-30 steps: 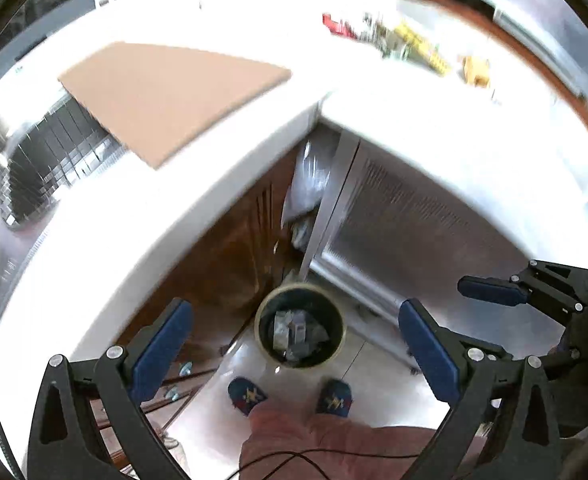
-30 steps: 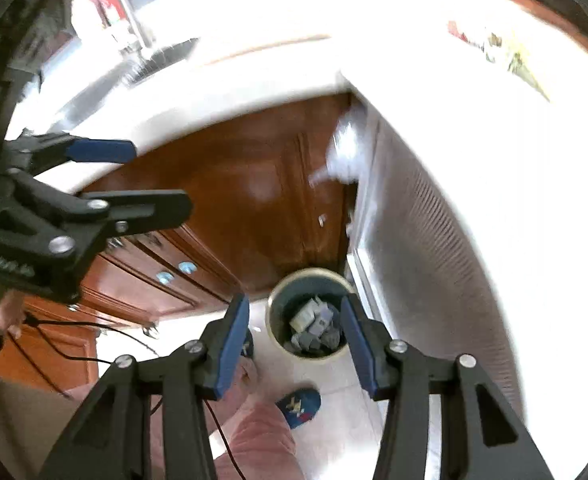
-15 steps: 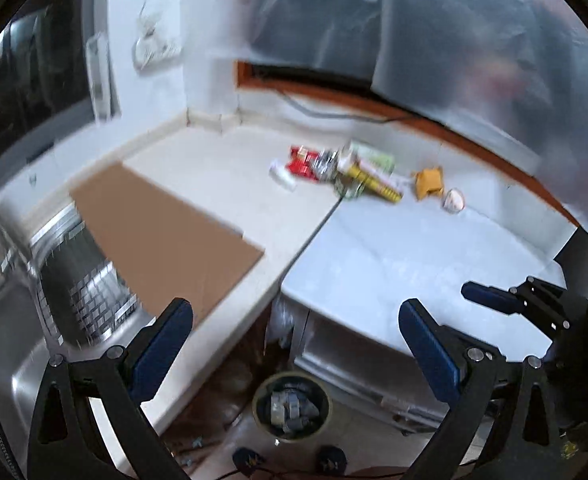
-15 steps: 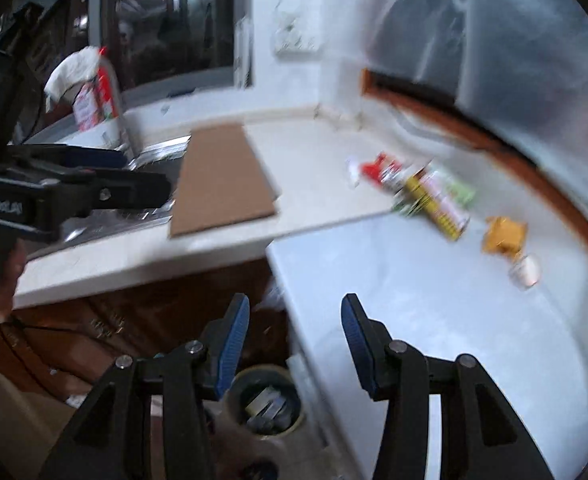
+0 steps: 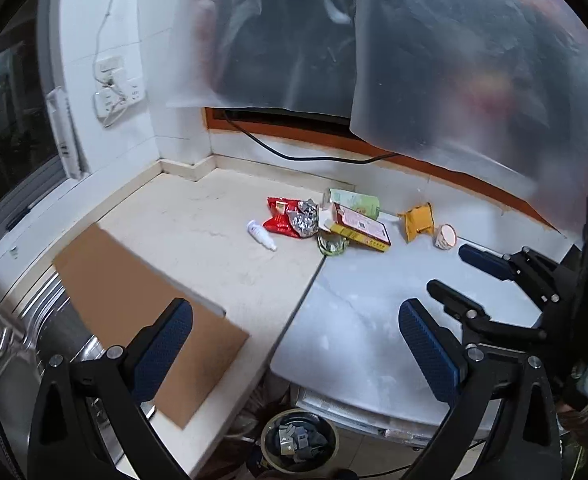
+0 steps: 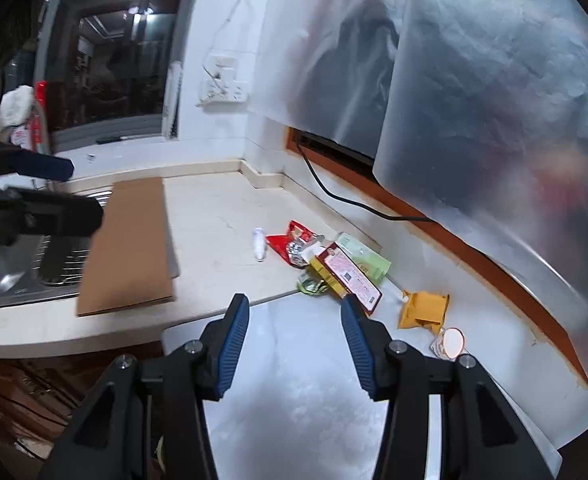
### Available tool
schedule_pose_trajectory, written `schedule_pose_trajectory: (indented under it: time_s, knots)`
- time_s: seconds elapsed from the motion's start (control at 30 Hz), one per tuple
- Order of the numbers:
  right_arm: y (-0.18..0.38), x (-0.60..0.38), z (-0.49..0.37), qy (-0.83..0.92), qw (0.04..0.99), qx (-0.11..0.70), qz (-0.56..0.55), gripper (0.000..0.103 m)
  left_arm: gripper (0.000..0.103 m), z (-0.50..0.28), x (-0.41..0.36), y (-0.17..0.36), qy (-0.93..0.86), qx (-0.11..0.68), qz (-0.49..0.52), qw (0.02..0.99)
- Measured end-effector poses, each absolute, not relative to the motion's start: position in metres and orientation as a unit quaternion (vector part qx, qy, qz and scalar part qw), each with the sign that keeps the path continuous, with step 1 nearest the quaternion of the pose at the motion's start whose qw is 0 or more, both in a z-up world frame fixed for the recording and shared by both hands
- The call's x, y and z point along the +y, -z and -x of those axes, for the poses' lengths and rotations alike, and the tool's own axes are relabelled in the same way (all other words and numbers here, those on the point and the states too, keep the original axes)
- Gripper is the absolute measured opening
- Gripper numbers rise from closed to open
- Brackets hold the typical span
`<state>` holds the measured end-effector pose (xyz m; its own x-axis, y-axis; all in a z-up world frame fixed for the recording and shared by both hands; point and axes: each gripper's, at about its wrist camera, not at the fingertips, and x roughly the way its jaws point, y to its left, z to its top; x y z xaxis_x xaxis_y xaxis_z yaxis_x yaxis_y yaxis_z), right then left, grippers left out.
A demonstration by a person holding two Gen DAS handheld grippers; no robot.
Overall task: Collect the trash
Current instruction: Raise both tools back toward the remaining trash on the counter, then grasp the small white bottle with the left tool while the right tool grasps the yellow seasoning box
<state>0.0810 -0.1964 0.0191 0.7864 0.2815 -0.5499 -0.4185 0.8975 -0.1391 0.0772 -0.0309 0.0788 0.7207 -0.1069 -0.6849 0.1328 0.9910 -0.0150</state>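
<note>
A heap of trash lies at the back of the counter: a red foil wrapper (image 5: 283, 221) (image 6: 289, 242), a small white bottle (image 5: 260, 235) (image 6: 259, 243), a red and yellow box (image 5: 360, 227) (image 6: 348, 275), a green packet (image 5: 354, 200) (image 6: 364, 258), an orange packet (image 5: 417, 220) (image 6: 424, 309) and a small cup (image 5: 446, 236) (image 6: 450, 342). A round bin (image 5: 298, 442) holding grey scraps stands on the floor below. My left gripper (image 5: 294, 344) is open and empty. My right gripper (image 6: 296, 336) is open and empty, near the box.
A brown cardboard sheet (image 5: 141, 312) (image 6: 131, 246) lies over the counter edge and the sink rack (image 5: 49, 308). A black cable (image 5: 314, 156) runs along the back wall. Plastic sheeting (image 5: 434, 60) hangs above. A white lower surface (image 5: 374, 316) adjoins the counter.
Both grippers have swung up from looking down at the bin and floor to facing the counter and trash heap. Both have stayed open and empty.
</note>
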Motion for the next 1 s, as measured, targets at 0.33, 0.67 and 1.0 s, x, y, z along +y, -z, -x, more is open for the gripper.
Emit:
schedule_pose_trajectory:
  time_s: [0.33,0.67,1.0]
  knots:
    - [0.031,-0.172,-0.166,-0.125,0.932,0.299,0.161,0.048,0.101,-0.196,-0.01,-0.033,0.091,0.422,-0.002,0.902]
    - [0.087,-0.142,-0.243,-0.067,0.922,0.324,0.199,0.048,0.092,-0.308,0.011,0.055,0.11,0.498,0.047,0.859]
    - [0.12,-0.12,-0.286,-0.02,0.913,0.304,0.273,0.048,0.086,-0.374,0.014,0.109,0.092,0.531,0.098,0.837]
